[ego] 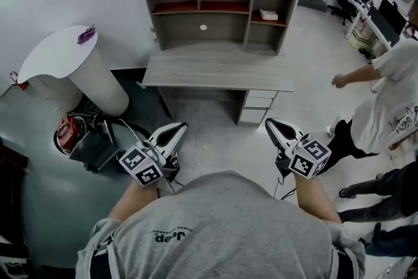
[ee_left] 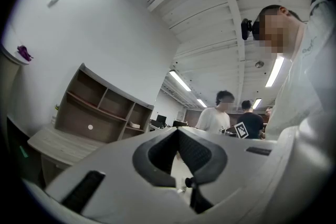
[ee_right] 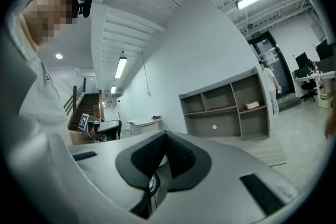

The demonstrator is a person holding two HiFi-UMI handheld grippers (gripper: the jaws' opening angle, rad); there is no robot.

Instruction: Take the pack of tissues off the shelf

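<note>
Left gripper (ego: 176, 129): fingers (ee_left: 200, 152) closed tip to tip, nothing between them. Right gripper (ego: 271, 124): same, fingers (ee_right: 181, 158) pressed together and empty. Both are held low in front of the wearer's chest, tips pointing forward toward the desk and well apart from it.

Pack of tissues (ego: 268, 14): small white block on the middle board of the shelf (ego: 222, 10), in the rightmost compartment, lying flat. From the left gripper view it is only a pale speck (ee_left: 135, 125) in that same compartment. The right gripper view shows it a bit better (ee_right: 253, 106), probably lying lengthwise along the board, but it is too small to be sure. Neither gripper is near it.

The shelf unit stands at the back of the grey tabletop (ego: 215, 72), against the white wall. It has three compartments across, with red-brown boards in the upper row. Drawers (ego: 256, 108) sit under the tabletop's right end.

To the left of the desk is a round white stand (ego: 59, 55) with a small purple object (ego: 85, 34) on top. On the right, a person (ego: 392, 95) in a white shirt stands on the floor (ego: 313, 49), clear of both grippers.
</note>
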